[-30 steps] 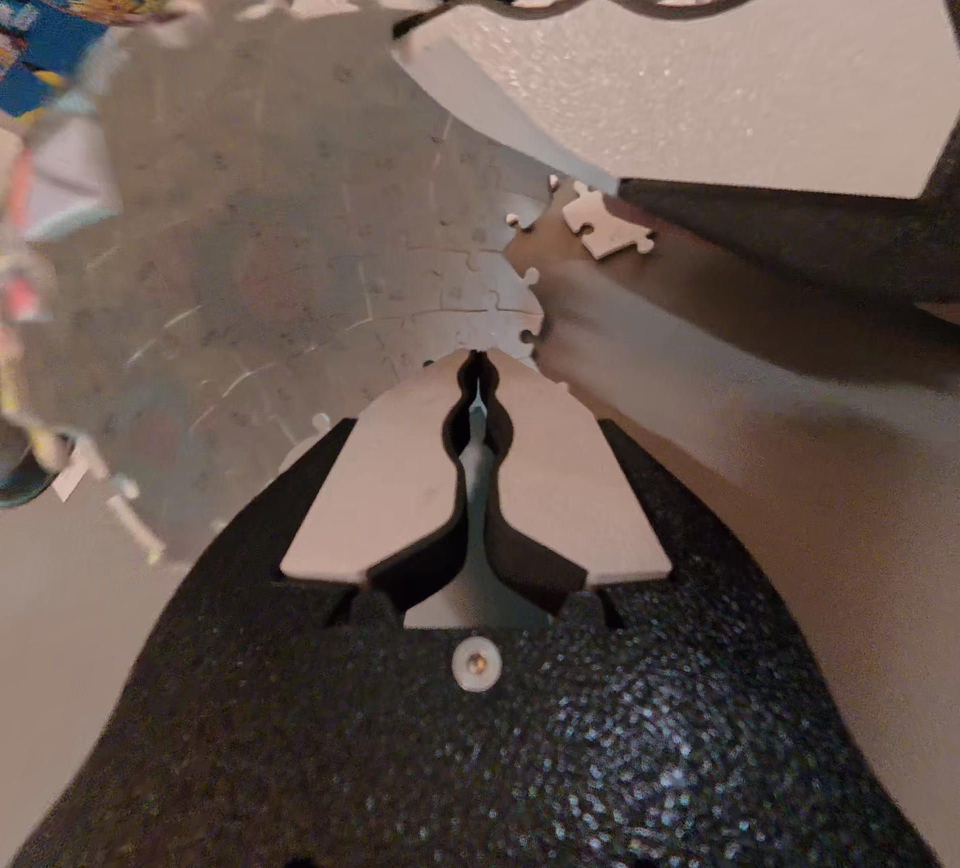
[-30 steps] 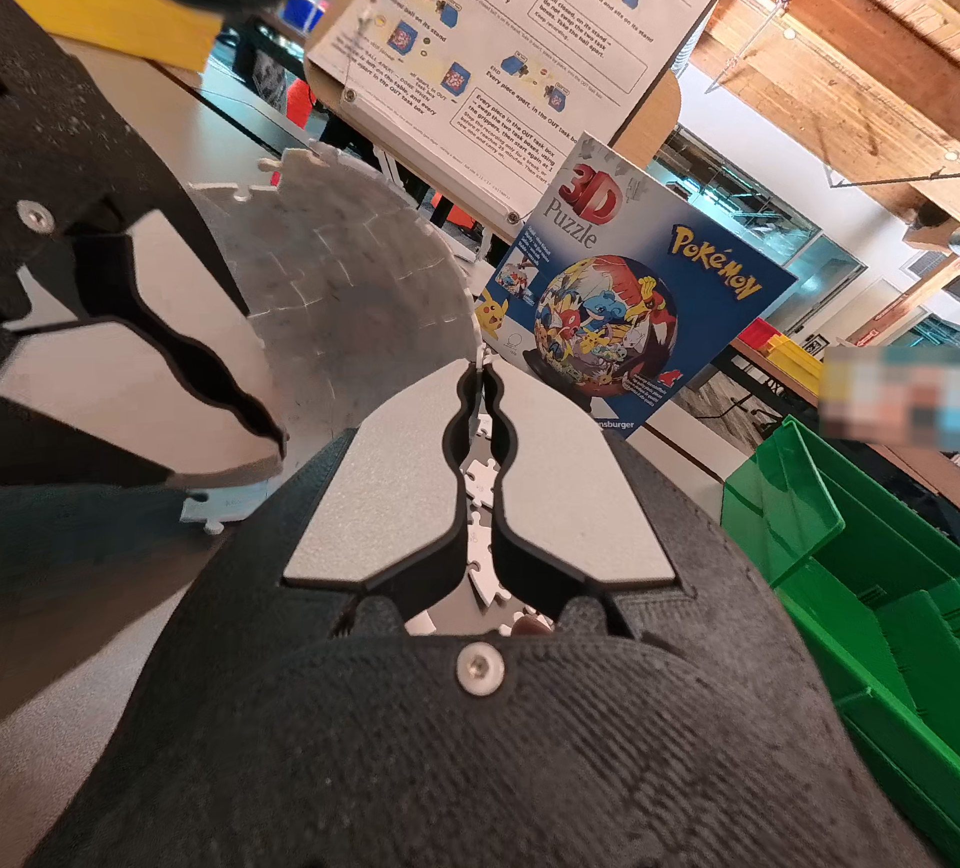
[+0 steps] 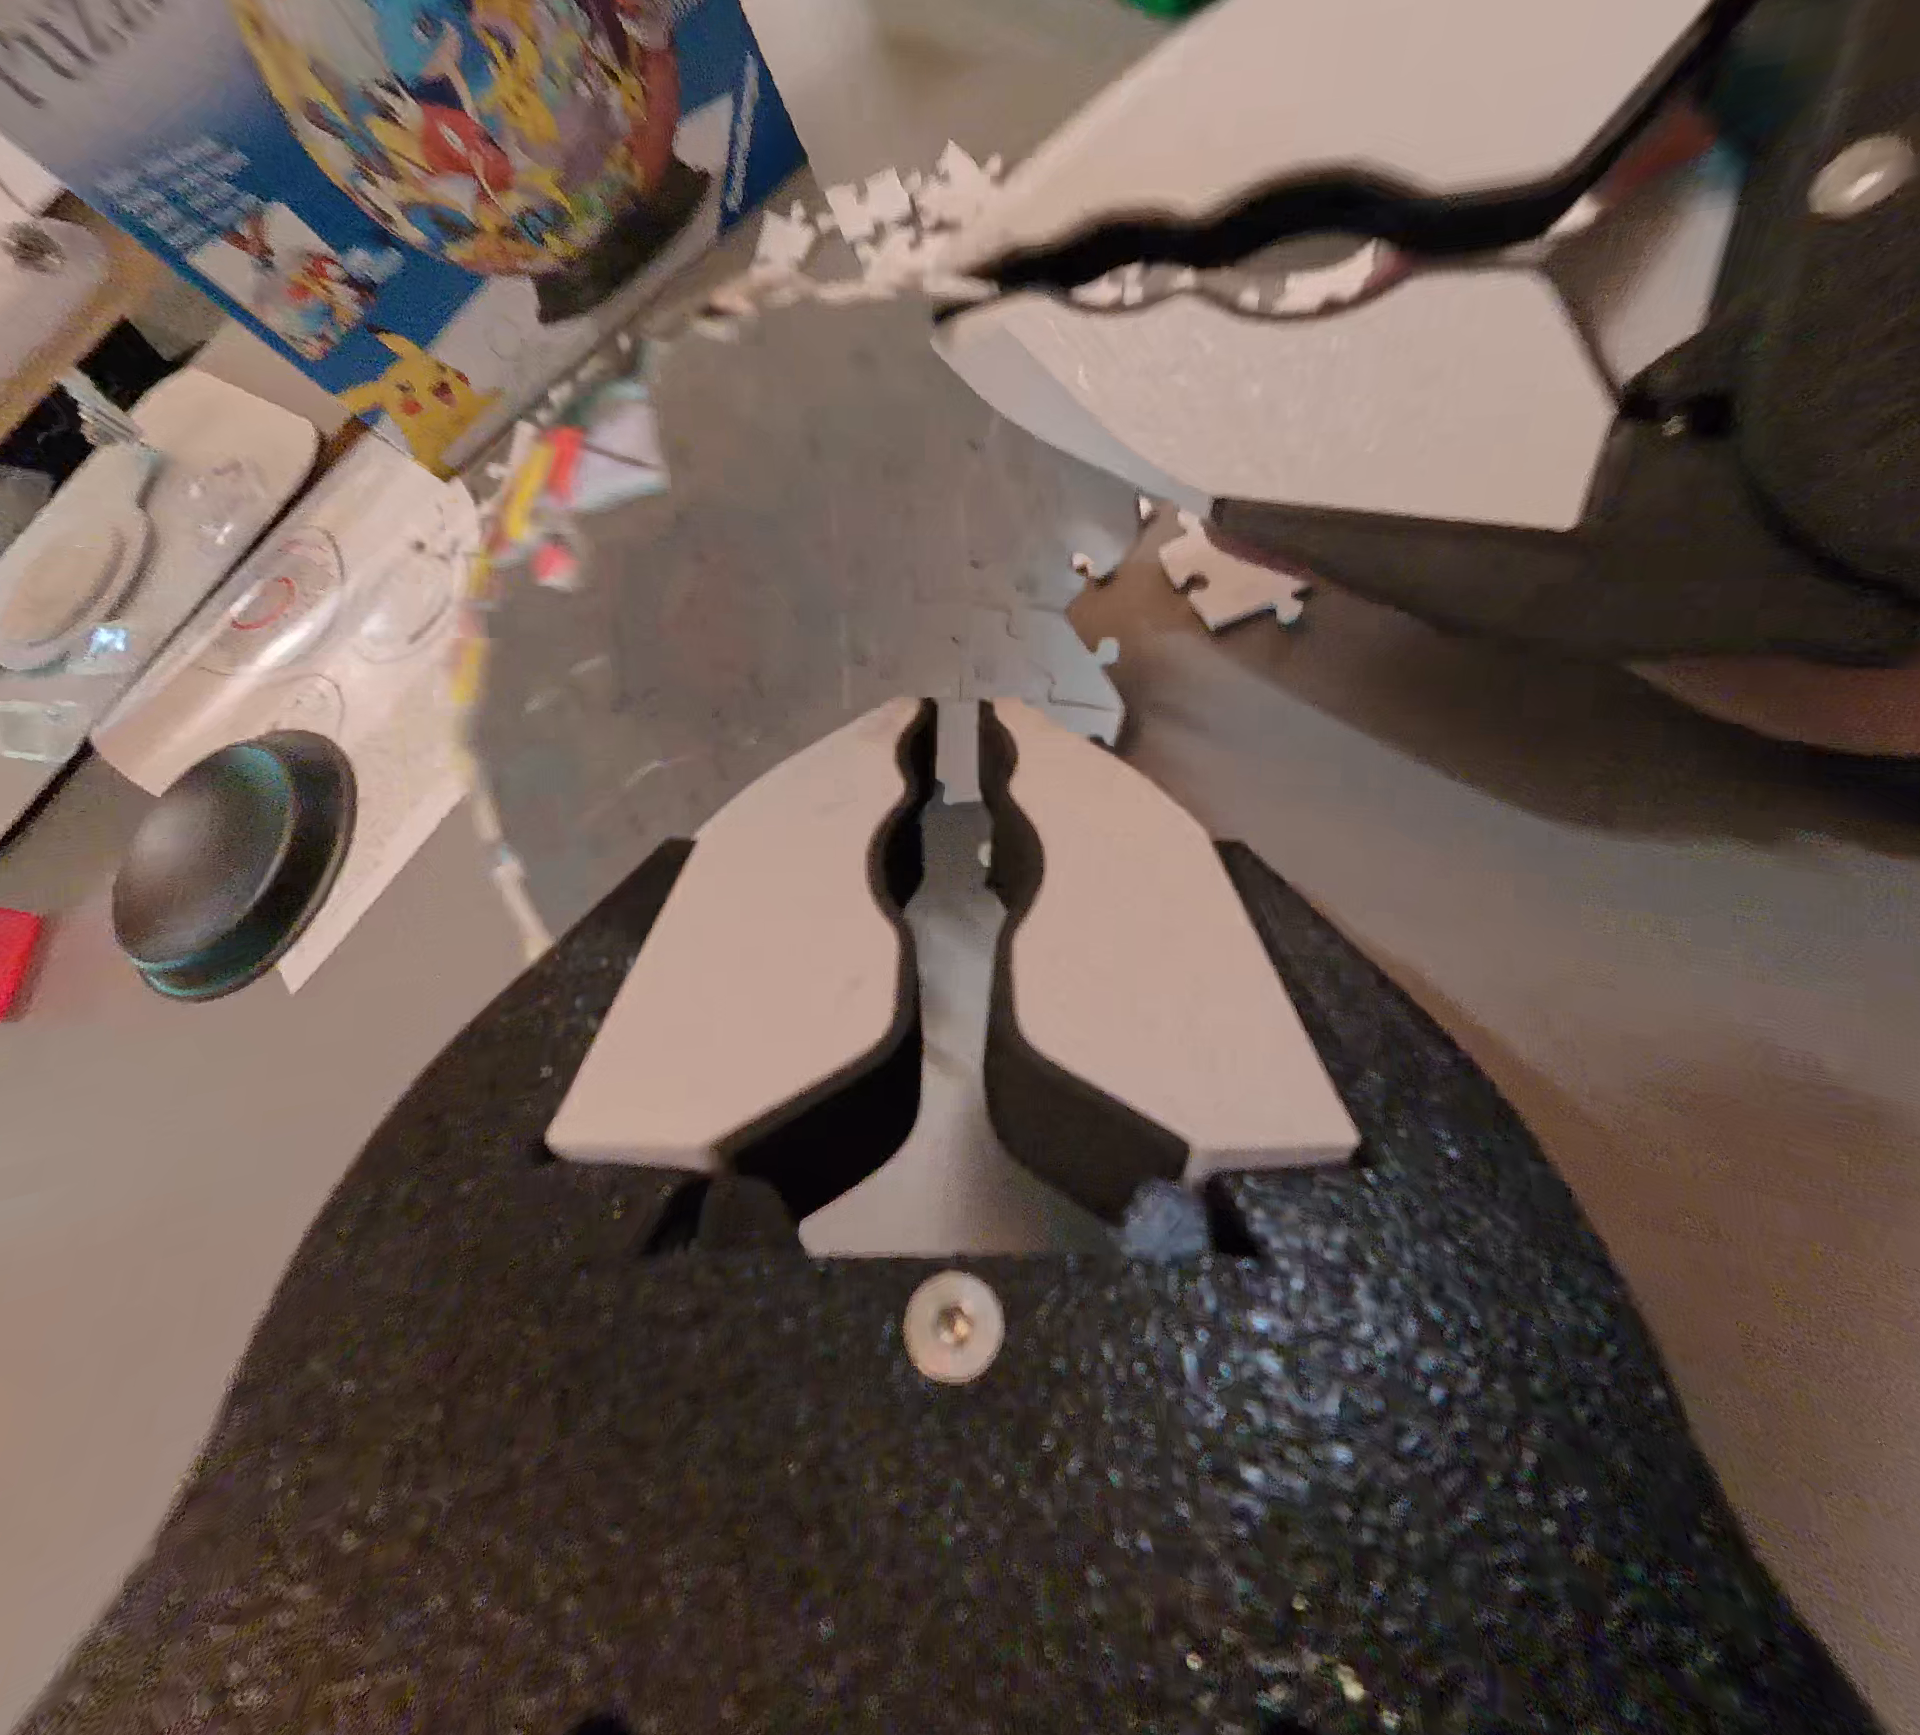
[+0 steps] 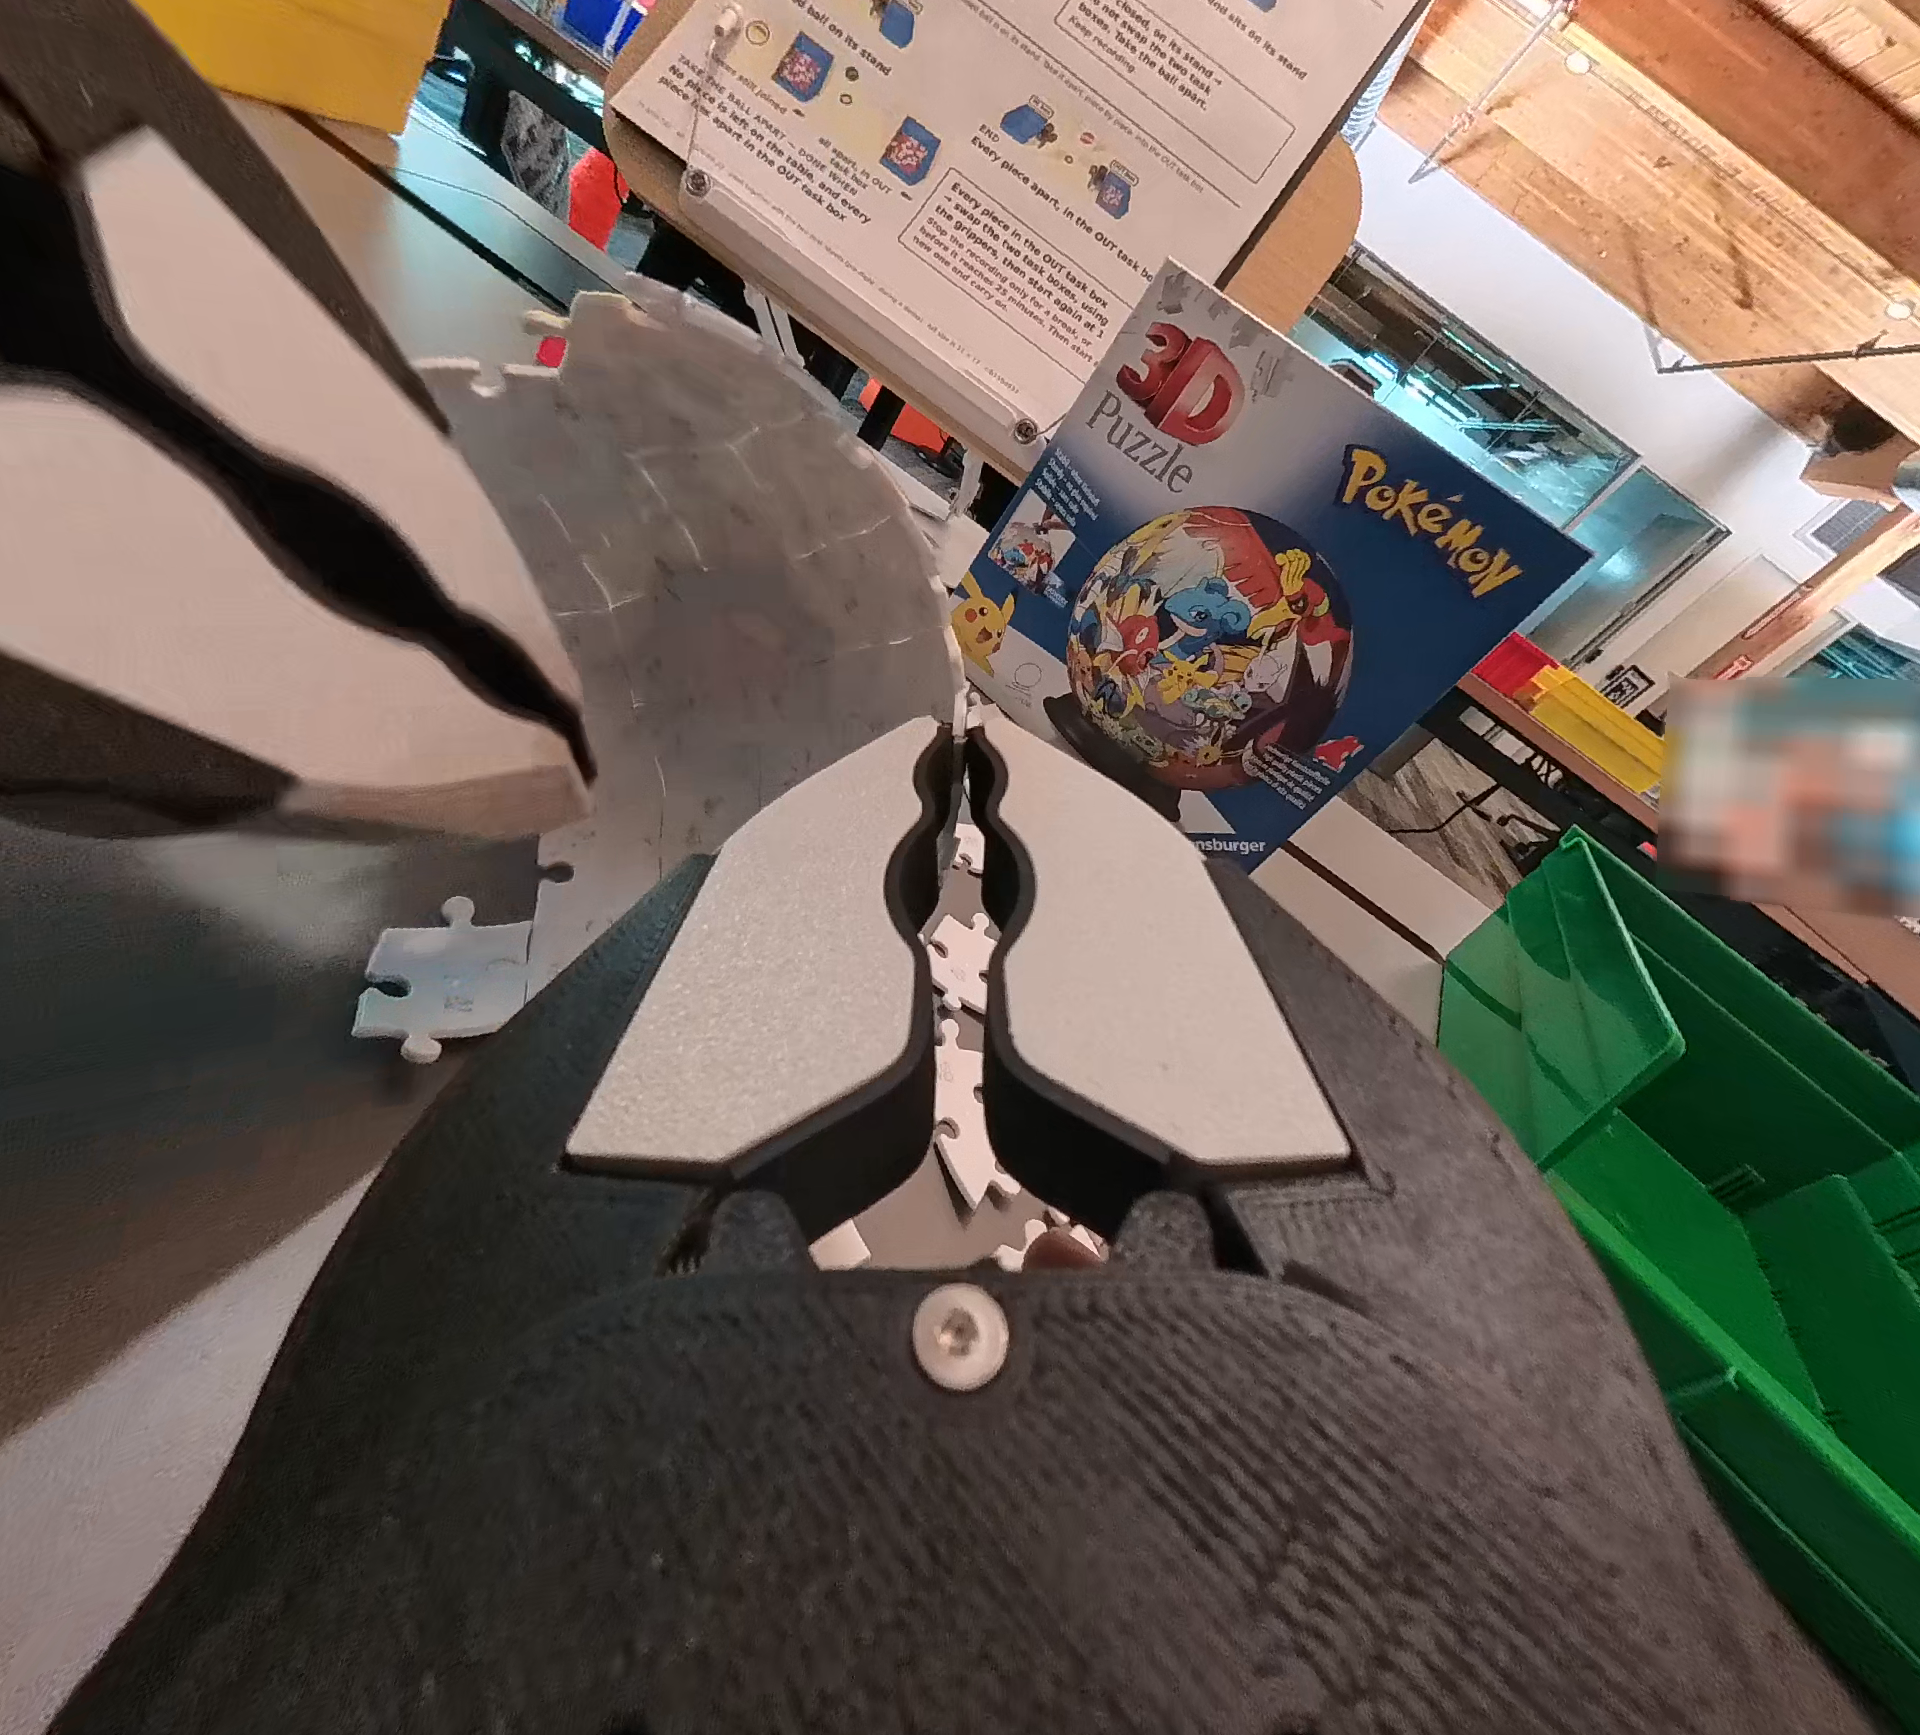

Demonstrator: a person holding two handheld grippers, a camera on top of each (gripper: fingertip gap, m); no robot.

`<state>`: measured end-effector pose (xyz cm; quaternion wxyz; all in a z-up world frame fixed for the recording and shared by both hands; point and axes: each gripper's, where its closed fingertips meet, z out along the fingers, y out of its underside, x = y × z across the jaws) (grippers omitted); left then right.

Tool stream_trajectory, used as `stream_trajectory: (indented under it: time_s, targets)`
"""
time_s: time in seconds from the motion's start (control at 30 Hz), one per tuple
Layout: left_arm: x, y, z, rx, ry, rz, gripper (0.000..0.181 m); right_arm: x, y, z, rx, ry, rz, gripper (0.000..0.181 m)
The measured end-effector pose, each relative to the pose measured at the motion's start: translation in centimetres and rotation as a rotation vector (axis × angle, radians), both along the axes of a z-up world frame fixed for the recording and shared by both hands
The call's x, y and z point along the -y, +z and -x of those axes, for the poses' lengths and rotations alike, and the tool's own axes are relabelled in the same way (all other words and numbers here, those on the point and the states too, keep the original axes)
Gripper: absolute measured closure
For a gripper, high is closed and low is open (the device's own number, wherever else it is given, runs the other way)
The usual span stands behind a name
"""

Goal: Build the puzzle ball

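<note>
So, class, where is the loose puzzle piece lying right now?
In the right wrist view, the loose puzzle piece lies flat on the table, lower left, beside the curved puzzle shell.

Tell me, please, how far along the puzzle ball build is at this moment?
Partly done: a curved shell of joined pieces stands assembled, grey inner side showing. In hand: both the left gripper and right gripper pinch its edge. Left: closing the sphere with the loose pieces on the table, one single piece lying nearby, then the black stand.
</note>
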<state>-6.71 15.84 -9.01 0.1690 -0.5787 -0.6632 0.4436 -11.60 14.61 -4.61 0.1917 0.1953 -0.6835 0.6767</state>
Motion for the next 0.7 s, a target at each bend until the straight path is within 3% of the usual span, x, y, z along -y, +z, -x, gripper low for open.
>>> stream_trajectory:
  time_s: [0.27, 0.47, 0.57, 0.7]
  targets:
    - [0.2, 5.4, -1.7, -0.204, -0.019, -0.012, 0.169, 0.0, 0.0, 0.0, -0.003, -0.002, -0.001, 0.179]
    - [4.6, 10.2, -3.8, -0.283, 0.071, 0.055, 0.162, 0.0, 0.0, 0.1, -0.002, -0.006, -0.004, 0.178]
    - [7.9, 9.8, -4.0, -0.184, 0.106, 0.044, 0.151, 0.0, 0.0, 0.1, -0.001, -0.005, -0.003, 0.178]
    - [12.3, 8.6, -3.3, -0.041, 0.096, 0.117, 0.153, 0.0, -0.1, 0.1, -0.002, -0.006, -0.004, 0.178]
